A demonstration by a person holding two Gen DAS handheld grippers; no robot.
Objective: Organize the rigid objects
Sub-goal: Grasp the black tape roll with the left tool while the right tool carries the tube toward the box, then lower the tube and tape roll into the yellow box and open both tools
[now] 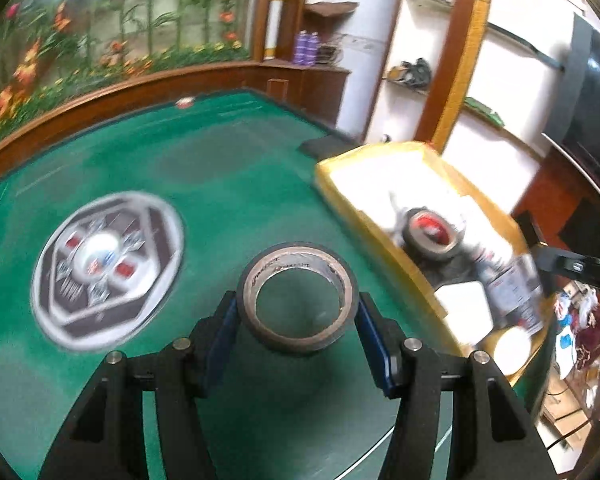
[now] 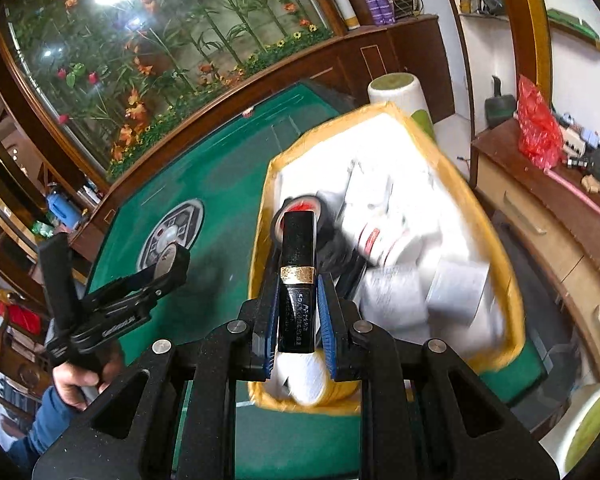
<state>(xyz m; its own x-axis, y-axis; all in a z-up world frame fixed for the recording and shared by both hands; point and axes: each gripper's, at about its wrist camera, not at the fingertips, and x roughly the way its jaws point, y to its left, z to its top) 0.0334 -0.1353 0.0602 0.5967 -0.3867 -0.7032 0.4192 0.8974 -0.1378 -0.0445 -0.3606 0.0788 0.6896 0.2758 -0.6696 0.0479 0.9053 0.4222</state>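
Observation:
My left gripper [image 1: 298, 304] is shut on a black tape roll [image 1: 298, 300] with a grey-brown core, held above the green table [image 1: 220, 184]. It also shows in the right wrist view [image 2: 168, 264], at the left. My right gripper [image 2: 298, 292] is shut on a black rectangular tube with a gold band [image 2: 298, 276], held over the near end of the yellow-rimmed white box [image 2: 460, 200]. That box [image 1: 364, 220] lies to the right of the left gripper. It holds a black tape roll with a red core [image 1: 430, 234], white tape rolls [image 2: 452, 292] and other items.
A round grey-and-black emblem [image 1: 108, 268] is set in the table's middle. A small red-and-white object [image 1: 186, 101] lies near the far edge. A wooden rail and a flower-printed wall [image 1: 100, 40] lie behind. Shelves [image 1: 412, 80] and a wooden cabinet [image 2: 540, 208] stand on the right.

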